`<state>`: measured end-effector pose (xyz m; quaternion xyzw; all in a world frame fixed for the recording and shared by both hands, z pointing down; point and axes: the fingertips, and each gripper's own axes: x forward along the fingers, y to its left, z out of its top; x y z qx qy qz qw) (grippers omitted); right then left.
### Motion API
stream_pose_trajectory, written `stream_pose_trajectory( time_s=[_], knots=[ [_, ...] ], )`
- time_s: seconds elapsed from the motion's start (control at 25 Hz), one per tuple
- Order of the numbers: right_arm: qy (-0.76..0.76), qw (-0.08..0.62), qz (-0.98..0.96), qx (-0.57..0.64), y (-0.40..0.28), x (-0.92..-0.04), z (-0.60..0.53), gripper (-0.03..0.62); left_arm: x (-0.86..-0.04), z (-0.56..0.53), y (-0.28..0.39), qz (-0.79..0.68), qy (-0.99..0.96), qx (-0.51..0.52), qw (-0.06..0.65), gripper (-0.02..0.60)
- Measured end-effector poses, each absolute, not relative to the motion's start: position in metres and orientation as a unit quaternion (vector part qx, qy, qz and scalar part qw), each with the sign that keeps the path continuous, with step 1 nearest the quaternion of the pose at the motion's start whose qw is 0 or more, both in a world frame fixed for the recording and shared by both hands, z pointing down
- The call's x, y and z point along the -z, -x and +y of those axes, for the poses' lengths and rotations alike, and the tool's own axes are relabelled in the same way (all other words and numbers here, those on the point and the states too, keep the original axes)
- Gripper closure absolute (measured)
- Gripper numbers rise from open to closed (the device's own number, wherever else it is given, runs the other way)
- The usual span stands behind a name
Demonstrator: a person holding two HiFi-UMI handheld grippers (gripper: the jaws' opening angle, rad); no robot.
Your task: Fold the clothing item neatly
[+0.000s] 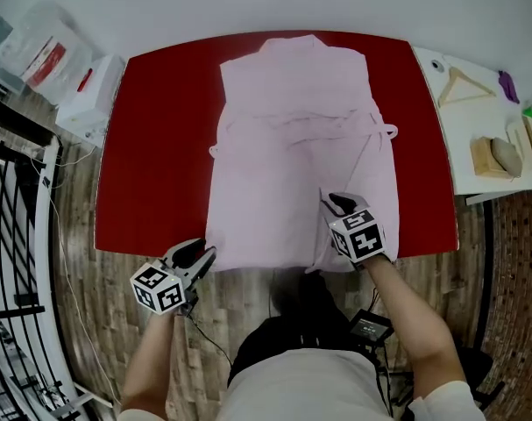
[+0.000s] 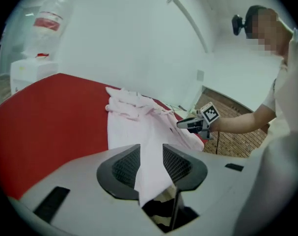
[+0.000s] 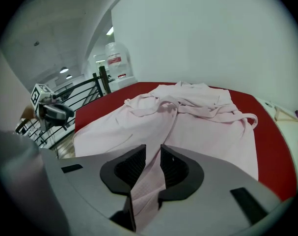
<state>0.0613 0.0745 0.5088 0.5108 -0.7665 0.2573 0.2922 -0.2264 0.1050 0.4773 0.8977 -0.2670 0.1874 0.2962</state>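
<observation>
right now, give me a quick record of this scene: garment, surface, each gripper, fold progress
garment: pink garment, spread lengthwise, collar end far, hem at the near edge
surface: red table
left gripper: at the hem's near left corner, jaws apart, fabric between them but not pinched
right gripper: shut on a fold of fabric near the hem's right side
beside: white side table to the right, wooden hanger on it
fold progress: top looks tucked in; lower body not yet folded over
</observation>
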Motion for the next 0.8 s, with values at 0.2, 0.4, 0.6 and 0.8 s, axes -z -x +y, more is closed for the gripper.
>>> stream_pose_trajectory(
  time_s=[0.2, 0.4, 0.6, 0.8],
  knots=[
    [-0.482, 0.289, -0.785, -0.261, -0.060, -0.516, 0.041, 0.508, -0.461, 0.026, 0.152, -0.234, -0.914, -0.203, 0.261, 0.443],
    [-0.457, 0.279, -0.804, -0.258, -0.051, -0.510, 0.010, 0.508, -0.454, -0.049, 0.087, -0.212, -0.922, -0.244, 0.214, 0.443],
    [-0.449, 0.264, -0.804, -0.289, -0.033, -0.514, -0.006, 0.508, -0.464, -0.111, 0.016, -0.161, -0.925, -0.309, 0.150, 0.477],
    [-0.449, 0.244, -0.795, -0.326, -0.024, -0.524, -0.017, 0.510, -0.492, -0.148, -0.051, -0.090, -0.920, -0.367, 0.107, 0.555]
  ],
)
